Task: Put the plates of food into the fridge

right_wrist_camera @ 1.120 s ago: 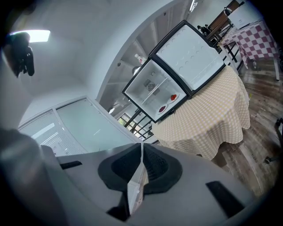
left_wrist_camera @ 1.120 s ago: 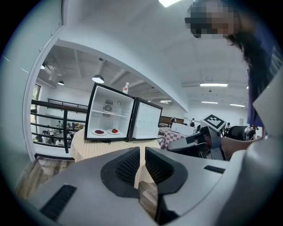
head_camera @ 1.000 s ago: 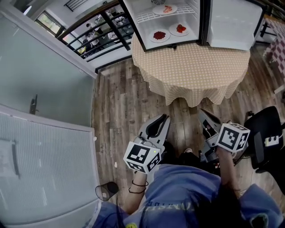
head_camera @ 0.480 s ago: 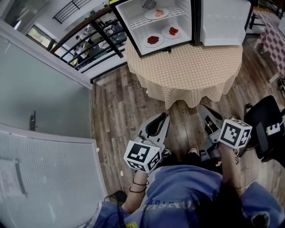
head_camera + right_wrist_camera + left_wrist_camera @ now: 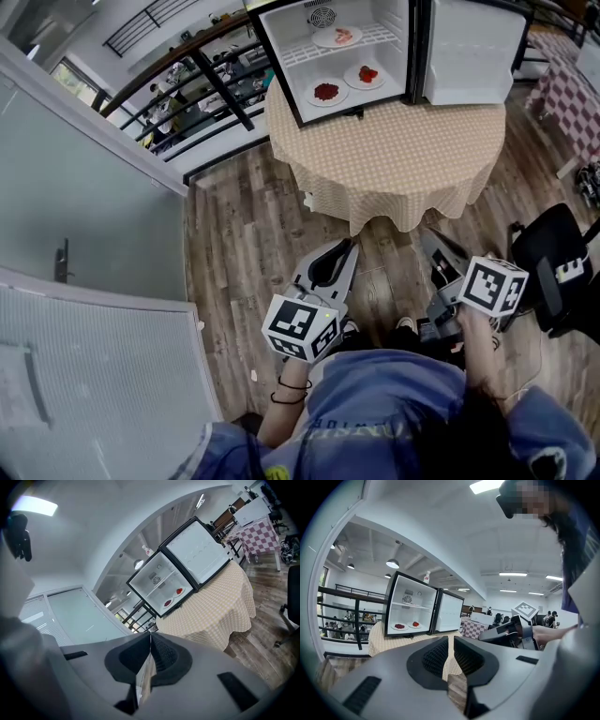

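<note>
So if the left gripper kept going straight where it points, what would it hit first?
Most likely the left gripper meets the near edge of the cloth-covered round table; only wood floor lies between, though depth is unclear.

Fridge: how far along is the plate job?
Done: three plates sit inside the open fridge, none on the table. In hand: nothing; left gripper slightly open, right gripper shut, both empty, off the table. Left: perhaps closing the door.
</note>
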Demonstrator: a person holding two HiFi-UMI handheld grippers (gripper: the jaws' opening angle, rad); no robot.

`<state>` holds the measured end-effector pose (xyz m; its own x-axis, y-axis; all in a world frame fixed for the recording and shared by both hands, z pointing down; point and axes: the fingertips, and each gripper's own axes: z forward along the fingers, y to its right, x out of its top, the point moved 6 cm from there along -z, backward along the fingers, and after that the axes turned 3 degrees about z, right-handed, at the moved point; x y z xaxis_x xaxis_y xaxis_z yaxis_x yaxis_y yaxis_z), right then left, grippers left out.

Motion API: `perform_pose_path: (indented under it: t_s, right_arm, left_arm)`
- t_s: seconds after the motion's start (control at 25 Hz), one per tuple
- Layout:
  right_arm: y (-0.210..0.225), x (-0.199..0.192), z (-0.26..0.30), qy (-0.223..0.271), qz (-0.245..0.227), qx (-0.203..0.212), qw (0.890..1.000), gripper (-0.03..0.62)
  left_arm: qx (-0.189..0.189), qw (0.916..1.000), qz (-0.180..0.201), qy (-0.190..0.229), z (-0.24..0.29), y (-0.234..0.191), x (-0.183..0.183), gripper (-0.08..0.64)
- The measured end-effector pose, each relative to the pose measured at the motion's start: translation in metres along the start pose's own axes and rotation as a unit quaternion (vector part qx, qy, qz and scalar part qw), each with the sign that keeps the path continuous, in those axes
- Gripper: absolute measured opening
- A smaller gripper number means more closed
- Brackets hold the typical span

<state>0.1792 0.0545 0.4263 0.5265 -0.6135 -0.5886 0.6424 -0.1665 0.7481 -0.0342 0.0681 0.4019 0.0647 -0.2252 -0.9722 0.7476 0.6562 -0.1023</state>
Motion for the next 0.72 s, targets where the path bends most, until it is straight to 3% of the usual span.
perform_pose_path:
  t_s: [0.56, 0.72]
  right_arm:
    - [-0.009, -0.011, 0.010, -0.002, 0.003, -0.009, 1.000, 0.017]
    - [-0.009, -0.007, 0.009, 0.001, -0.002, -0.027, 1.000, 0.017]
  left_arm:
    - [-0.012, 0.9998, -0.009, 0.009, -0.008, -0.017, -0.002, 0.032]
    - [-0.012, 0.9998, -0.012, 0.010, -0.005, -0.020, -0.003, 0.034]
